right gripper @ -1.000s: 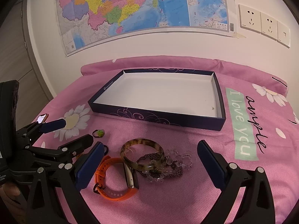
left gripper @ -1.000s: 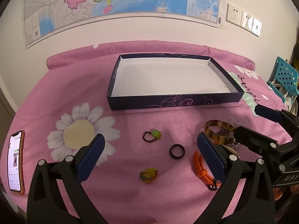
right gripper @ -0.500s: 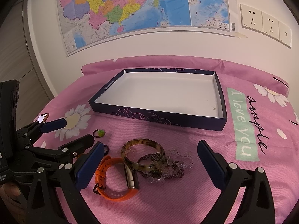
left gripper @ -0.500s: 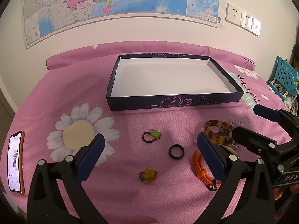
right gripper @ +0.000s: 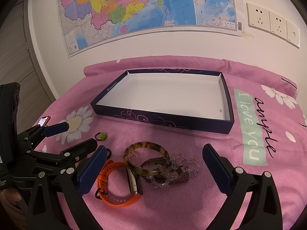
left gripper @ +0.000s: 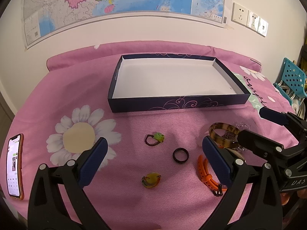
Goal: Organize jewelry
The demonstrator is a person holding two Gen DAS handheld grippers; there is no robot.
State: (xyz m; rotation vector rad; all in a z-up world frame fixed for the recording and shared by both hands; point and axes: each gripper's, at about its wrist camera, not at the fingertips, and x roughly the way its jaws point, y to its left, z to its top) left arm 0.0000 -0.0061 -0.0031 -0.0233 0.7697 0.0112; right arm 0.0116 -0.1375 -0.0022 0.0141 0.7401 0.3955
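Observation:
A dark blue box (left gripper: pixel 172 105) with a white bottom lies open on the pink bedspread, with nothing in it. In front of it lie a beaded ring with a green stone (left gripper: pixel 155 139), a black ring (left gripper: pixel 180 154) and a yellow charm (left gripper: pixel 151 180). My left gripper (left gripper: pixel 154 142) is open above these, holding nothing. To the right sit a tortoiseshell bangle (right gripper: pixel 147 171), dark beads (right gripper: pixel 172 179), clear crystal beads (right gripper: pixel 185 163) and an orange watch (right gripper: pixel 115 200). My right gripper (right gripper: pixel 154 149) hovers open over this pile, also holding nothing.
A lit phone (left gripper: pixel 14 164) lies at the bed's left edge. A blue perforated basket (left gripper: pixel 293 78) stands off the right side. The wall with a map (right gripper: pixel 149 5) and sockets (right gripper: pixel 259 18) rises behind the box. The two grippers are close, side by side.

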